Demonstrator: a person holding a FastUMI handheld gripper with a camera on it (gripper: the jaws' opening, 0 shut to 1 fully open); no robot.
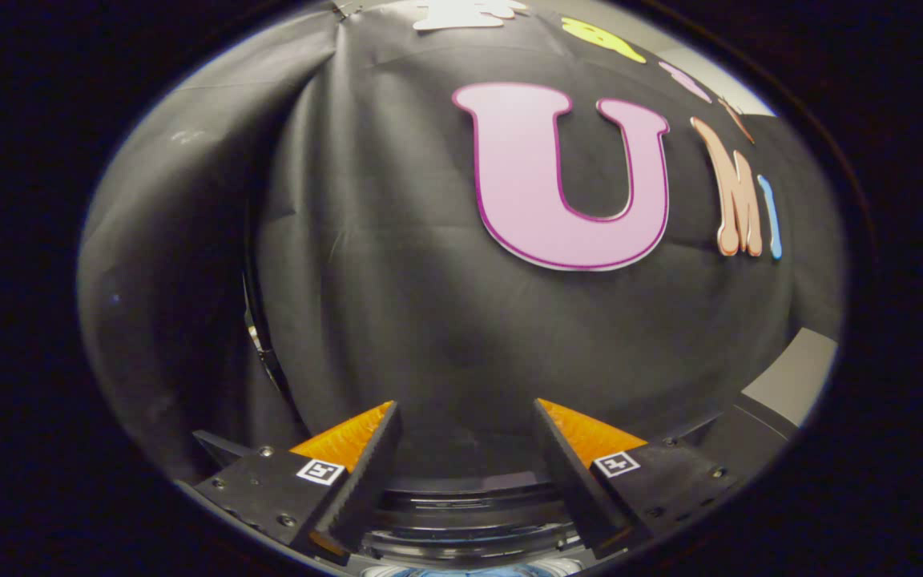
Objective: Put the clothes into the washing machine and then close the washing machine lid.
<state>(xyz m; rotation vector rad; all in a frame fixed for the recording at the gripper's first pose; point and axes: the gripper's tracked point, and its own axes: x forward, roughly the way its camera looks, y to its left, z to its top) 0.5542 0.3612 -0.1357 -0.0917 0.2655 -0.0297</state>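
Observation:
My gripper [465, 413] is open, its two fingers spread wide with nothing between them. It points at the black cloth wall [397, 288] straight ahead. Low down between the finger bases I see the dark curved rim of the washing machine [465, 501], with a sliver of pale blue and white below it that I cannot identify. I cannot tell from here whether the lid is up or down.
A fold in the cloth wall runs down on the left, with a thin metal edge [257, 340] showing beside it. To the right of the fingers lies a grey patch of floor or panel [794, 377] next to a dark edge.

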